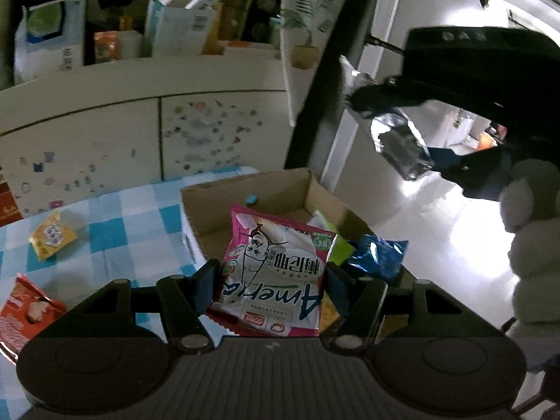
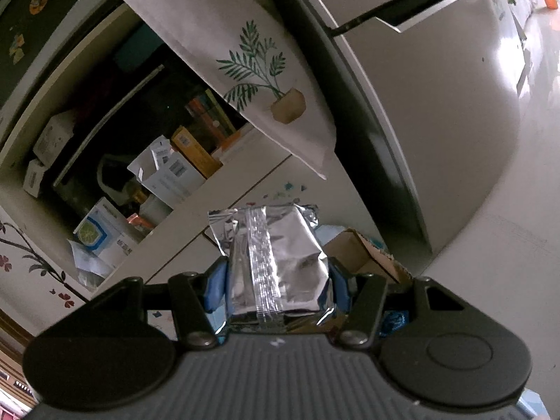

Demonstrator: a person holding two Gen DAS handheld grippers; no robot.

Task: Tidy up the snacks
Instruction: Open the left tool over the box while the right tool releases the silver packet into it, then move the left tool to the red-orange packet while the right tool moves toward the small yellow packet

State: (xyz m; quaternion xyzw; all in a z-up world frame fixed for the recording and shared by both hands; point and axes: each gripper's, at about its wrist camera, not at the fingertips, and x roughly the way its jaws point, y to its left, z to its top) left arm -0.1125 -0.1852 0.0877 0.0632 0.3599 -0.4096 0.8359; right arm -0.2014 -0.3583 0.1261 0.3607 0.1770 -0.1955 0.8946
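Note:
My left gripper (image 1: 271, 287) is shut on a pink-and-white snack bag (image 1: 280, 262), held above the near edge of an open cardboard box (image 1: 245, 192). Inside the box lie a blue bag (image 1: 379, 255) and a green packet (image 1: 337, 245). My right gripper (image 2: 276, 280) is shut on a silver foil pack (image 2: 280, 255), its blue pads (image 2: 215, 287) pressing both sides. In the left wrist view, the right gripper (image 1: 402, 136) hangs with the foil pack (image 1: 399, 143) above and to the right of the box. The box's corner (image 2: 364, 255) shows behind the foil pack in the right wrist view.
A blue-checked tablecloth (image 1: 115, 231) carries a yellow packet (image 1: 52, 236) and a red bag (image 1: 24, 311) on the left. Behind stands a cabinet (image 1: 105, 129) with cluttered shelves. A fluffy white sleeve (image 1: 532, 231) is at right, over a pale floor (image 1: 437, 238).

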